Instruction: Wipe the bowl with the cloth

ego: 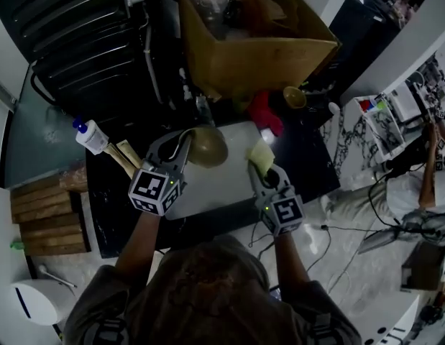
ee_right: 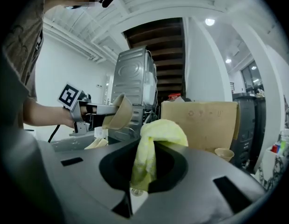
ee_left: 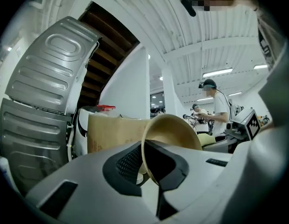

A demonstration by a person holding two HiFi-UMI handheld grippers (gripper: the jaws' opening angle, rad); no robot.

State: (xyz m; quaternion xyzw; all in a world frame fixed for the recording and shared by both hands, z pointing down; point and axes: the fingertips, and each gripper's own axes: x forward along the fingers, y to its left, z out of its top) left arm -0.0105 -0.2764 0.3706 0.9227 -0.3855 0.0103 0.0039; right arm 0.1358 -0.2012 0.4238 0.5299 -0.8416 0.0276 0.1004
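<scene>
Now the left gripper (ego: 180, 149) holds a tan bowl (ego: 208, 148) tilted above the white board (ego: 215, 185) on the dark tabletop (ego: 312, 160), its fingers clamped on the rim. The right gripper (ego: 262, 169) fingers pinch a yellow cloth (ego: 261, 154), near the bowl but apart. Wiping well likely means steadying the bowl, facing its opening toward the cloth, then pressing the cloth inside. No writing is readable; marks on the cardboard box (ego: 265, 49) are illegible.

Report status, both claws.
Left claw shut on bowl rim, bowl tilted. Right claw shut on cloth. Cloth apart from bowl; nothing between.
</scene>
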